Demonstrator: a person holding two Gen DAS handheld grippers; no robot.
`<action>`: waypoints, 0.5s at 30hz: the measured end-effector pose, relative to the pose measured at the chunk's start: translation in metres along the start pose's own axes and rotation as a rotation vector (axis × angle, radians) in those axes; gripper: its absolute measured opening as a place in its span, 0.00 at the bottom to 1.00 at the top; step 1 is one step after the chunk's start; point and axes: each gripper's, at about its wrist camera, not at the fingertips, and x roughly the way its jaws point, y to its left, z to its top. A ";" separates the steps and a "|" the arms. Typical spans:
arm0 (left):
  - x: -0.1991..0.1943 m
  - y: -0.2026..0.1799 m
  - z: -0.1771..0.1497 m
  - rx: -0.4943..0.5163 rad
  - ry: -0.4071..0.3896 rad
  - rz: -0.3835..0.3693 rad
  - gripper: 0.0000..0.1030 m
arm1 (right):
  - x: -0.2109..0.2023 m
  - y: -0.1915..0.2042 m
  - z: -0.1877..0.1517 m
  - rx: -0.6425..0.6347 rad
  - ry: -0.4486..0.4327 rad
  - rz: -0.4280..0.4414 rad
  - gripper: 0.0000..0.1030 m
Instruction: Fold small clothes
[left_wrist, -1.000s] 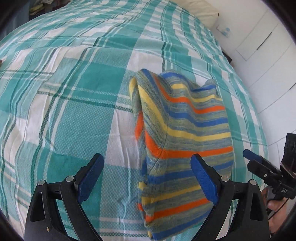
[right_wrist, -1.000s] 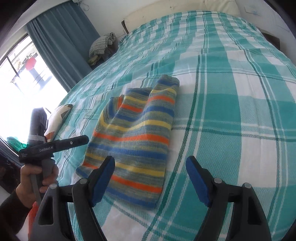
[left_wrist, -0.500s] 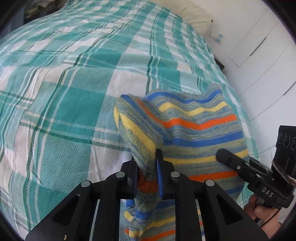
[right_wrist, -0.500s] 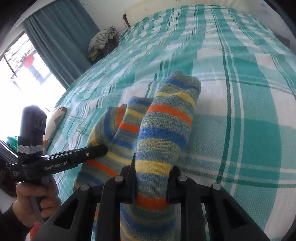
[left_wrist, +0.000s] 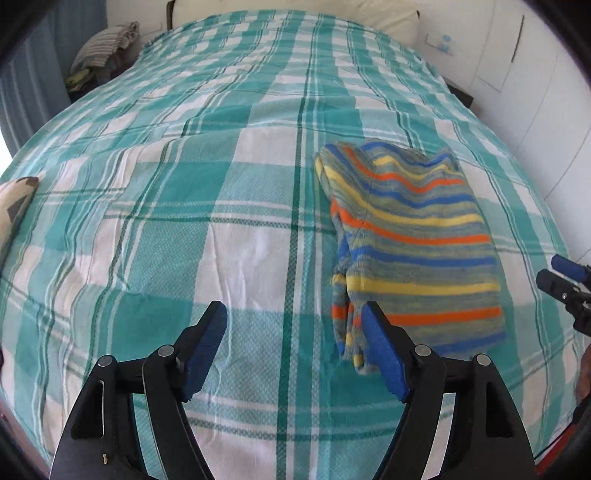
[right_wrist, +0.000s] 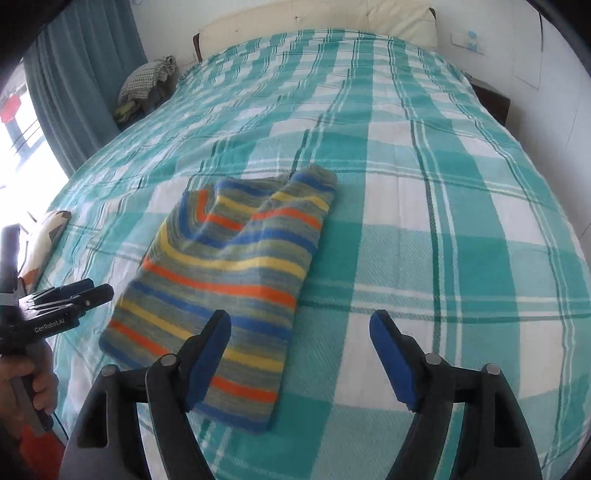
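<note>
Folding looks close to done: the striped garment (right_wrist: 229, 273) lies doubled over as a compact stack on the bed (right_wrist: 443, 229). Left gripper (left_wrist: 295, 347) and right gripper (right_wrist: 301, 354) have just been opening and stand apart, empty, above its near edge; perhaps one more fold or some smoothing remains.

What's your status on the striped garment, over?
Left gripper and right gripper open, jaws just opened, nothing between them. Striped garment lies folded on the plaid bedspread. Nothing in the way.

White lettering "GenRobot.AI" stands on the black body of the left gripper (right_wrist: 62, 295), seen from the right wrist.
</note>
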 end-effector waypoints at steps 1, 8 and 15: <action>-0.014 -0.006 -0.015 0.033 -0.020 0.037 0.90 | -0.013 0.002 -0.014 -0.038 -0.001 -0.034 0.83; -0.086 -0.028 -0.075 0.047 -0.046 0.174 0.98 | -0.103 0.021 -0.095 -0.094 -0.031 -0.148 0.94; -0.143 -0.043 -0.076 0.029 -0.140 0.248 0.98 | -0.163 0.035 -0.125 -0.078 -0.082 -0.187 0.94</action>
